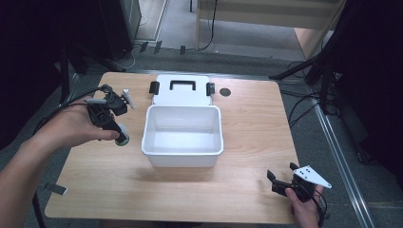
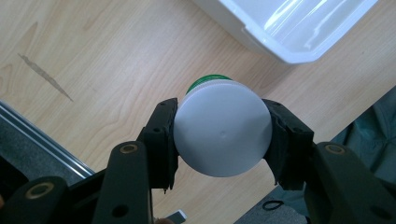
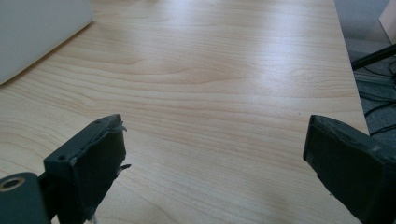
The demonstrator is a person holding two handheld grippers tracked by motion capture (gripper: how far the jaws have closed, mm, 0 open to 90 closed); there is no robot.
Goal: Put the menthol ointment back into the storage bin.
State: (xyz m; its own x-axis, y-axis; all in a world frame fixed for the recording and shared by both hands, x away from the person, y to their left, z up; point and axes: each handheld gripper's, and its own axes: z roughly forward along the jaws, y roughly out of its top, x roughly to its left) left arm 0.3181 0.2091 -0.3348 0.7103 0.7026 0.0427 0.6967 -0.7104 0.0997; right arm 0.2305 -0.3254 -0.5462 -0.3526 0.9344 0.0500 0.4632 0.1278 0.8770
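- The left gripper [image 1: 122, 138] is on the left side of the wooden table [image 1: 237, 118], held in the person's left hand [image 1: 78, 126].
- Its two black jaws are squeezed tight on a small bottle [image 2: 222, 133], one jaw on each side of it.
- In the left gripper view the bottle has a round white cap facing the camera, and a bit of green peeks out behind the cap.
- In the high view the bottle [image 1: 122, 139] sits at the tip of the left gripper, just beside the left wall of the white box [image 1: 182, 137].
- It is hard to tell if the bottle touches the table or hangs a little above it.
- The white box is open and looks empty inside. It sits in the middle of the table, to the right of the left gripper.
- In the left gripper view a corner of the white box [image 2: 289, 28] shows past the jaws, up and to the right.
- The white lid [image 1: 181, 90] lies flat behind the box, touching its far edge. It has a black handle and a black clip at each end.
- A small black round spot [image 1: 225, 92] is on the table just to the right of the lid.
- The right gripper [image 1: 277, 182] is near the front right corner of the table, held in the person's right hand [image 1: 304, 206].
- Its jaws are wide apart and hold nothing. In the right gripper view bare wood [image 3: 224, 93] shows between them.
- The side of the white box [image 3: 39, 32] shows far up and to the left of the right gripper's jaws.
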